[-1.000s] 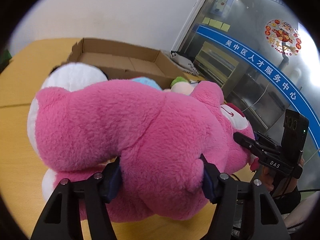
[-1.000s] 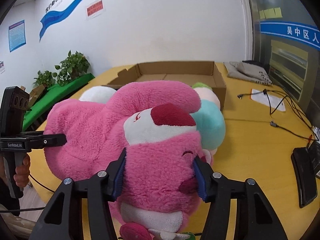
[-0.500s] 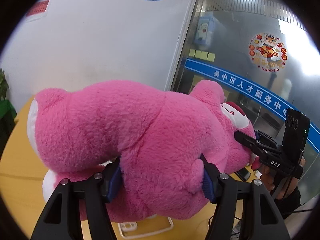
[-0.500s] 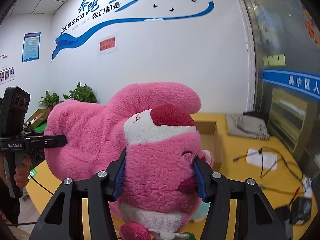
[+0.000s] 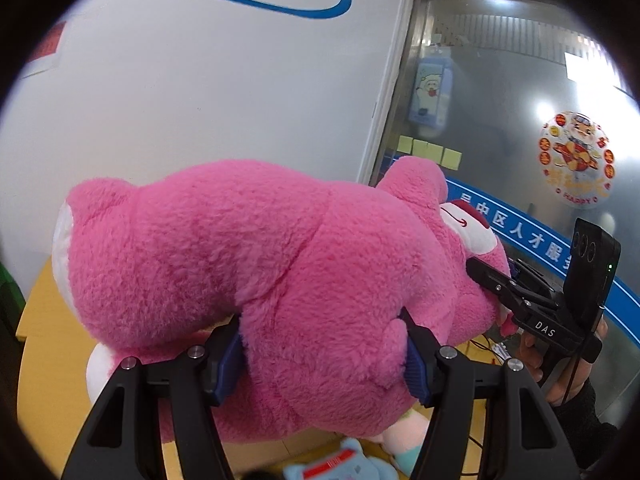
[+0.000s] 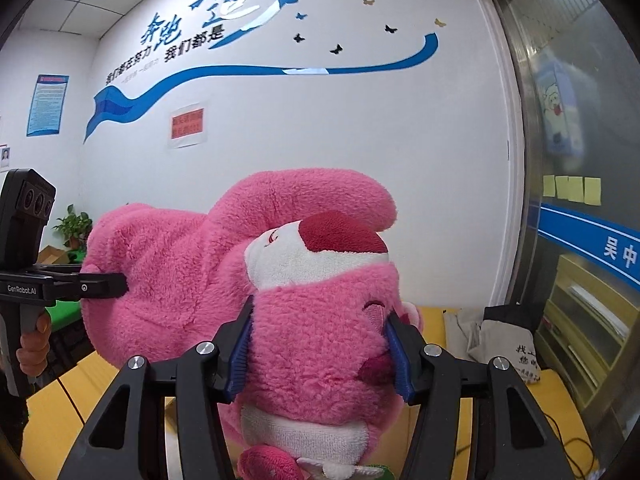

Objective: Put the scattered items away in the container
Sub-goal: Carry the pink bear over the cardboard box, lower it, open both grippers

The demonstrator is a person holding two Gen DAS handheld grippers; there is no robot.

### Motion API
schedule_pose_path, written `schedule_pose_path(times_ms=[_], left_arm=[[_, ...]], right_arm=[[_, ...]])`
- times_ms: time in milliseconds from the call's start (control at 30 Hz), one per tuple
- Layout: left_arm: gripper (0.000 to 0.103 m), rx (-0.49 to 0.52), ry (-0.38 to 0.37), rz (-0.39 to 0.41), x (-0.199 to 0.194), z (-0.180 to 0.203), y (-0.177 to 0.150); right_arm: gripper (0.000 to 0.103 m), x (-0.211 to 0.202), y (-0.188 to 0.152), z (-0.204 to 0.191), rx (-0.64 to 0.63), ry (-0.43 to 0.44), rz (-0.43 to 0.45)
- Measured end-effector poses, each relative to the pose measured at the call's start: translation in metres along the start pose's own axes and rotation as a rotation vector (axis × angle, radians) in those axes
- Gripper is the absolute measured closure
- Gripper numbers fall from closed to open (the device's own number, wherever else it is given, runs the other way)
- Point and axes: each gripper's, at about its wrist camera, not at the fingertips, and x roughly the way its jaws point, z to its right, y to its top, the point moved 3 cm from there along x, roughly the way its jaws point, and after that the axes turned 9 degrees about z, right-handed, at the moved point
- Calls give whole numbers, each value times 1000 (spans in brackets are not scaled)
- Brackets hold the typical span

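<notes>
Both grippers carry the pink bear (image 5: 256,264) together, clear above the yellow table (image 5: 40,360). It is too big and floppy for one. The left gripper (image 5: 324,356) is clamped on its rear body, pads sunk into the fur. The right gripper (image 6: 318,352), seen at 3 o'clock from the left camera, pinches the head. Held at both ends, the bear stays level instead of drooping. A small blue toy (image 5: 340,466) lies underneath at 6 o'clock. The container is out of sight.
</notes>
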Motion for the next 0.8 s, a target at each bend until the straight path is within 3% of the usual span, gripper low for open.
schedule_pose_path(times_ms=[133, 267, 400, 533, 600, 633, 800], left_arm=[[38, -49, -16, -70, 69, -32, 1], [38, -124, -26, -181, 148, -81, -36], [38, -242, -14, -366, 233, -132, -114], [36, -352, 33, -568, 297, -170, -200], [31, -400, 4, -550, 311, -178, -215], [31, -397, 7, -546, 312, -178, -212], [25, -325, 52, -549, 326, -172, -206]], right_arm=[[42, 69, -5, 28, 9, -32, -54], [42, 132, -43, 54, 29, -63, -157], [42, 186, -114, 76, 62, -95, -318], [42, 243, -207, 96, 131, -123, -583], [41, 255, -241, 102, 132, -150, -663], [38, 257, -248, 105, 125, -177, -661], [30, 264, -243, 116, 131, -209, -635]])
